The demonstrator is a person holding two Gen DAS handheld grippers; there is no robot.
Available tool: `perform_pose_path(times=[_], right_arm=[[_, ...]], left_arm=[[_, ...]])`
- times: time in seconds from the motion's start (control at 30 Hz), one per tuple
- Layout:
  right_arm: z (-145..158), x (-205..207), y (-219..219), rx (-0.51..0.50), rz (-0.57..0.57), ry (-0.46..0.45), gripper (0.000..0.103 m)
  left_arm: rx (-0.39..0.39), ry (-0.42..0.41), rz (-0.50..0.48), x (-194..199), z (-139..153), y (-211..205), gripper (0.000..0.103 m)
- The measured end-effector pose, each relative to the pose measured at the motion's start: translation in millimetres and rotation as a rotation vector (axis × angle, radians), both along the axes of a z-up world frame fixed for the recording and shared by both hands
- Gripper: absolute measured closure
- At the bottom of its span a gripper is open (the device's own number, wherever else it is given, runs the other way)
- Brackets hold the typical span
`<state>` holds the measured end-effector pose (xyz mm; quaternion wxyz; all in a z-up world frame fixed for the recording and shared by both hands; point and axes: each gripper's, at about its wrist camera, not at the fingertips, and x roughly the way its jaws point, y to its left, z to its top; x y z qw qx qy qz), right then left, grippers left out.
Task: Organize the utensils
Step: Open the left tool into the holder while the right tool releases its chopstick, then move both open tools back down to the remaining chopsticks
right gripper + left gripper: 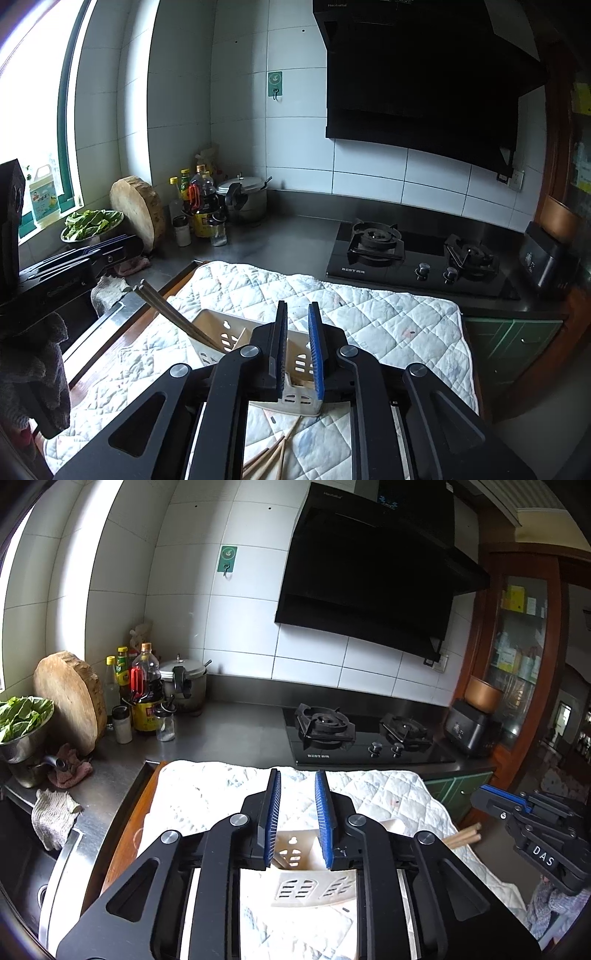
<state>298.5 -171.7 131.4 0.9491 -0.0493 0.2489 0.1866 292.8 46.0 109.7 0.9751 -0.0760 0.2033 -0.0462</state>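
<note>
A white slotted utensil holder [229, 334] stands on a white quilted cloth [369, 314]; it also shows in the left wrist view [295, 849]. Wooden chopsticks [170, 314] lean out of its left compartment. Several more chopsticks [269, 458] lie on the cloth below my right gripper [298, 310], which hangs over the holder, open and empty. My left gripper [297, 779] is open and empty above the holder; chopstick ends [463, 836] stick out to its right. Each gripper shows at the edge of the other's view.
A gas hob [417, 254] sits behind the cloth on the steel counter. Bottles [201, 206], a pressure cooker [245, 199], a wooden chopping block [138, 210] and a bowl of greens [90, 225] crowd the back left corner. A sink [22, 856] lies at left.
</note>
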Motion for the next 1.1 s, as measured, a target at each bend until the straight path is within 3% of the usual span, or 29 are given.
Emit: perform_pose_path(times=[0.17,0.47,1.1], right_arm=[[3.2,-25.9,-13.1,0.03,-0.006,-0.013,0.087],[-15.6,-84.9,-32.4,0.046,-0.013,-0.009,0.079],[-96.8,-180.2,-43.8,-0.024,-0.026,0.036,0.066]], left_arm=[[0.021,-0.023,-0.017,-28.8,4.6,-1.9,0.07],[0.037,-0.027,-0.049,-91.1,-7.4,-2.3,0.057],[0.042,0.035,-0.075,-185.7,-79.7,-1.2,0.047]])
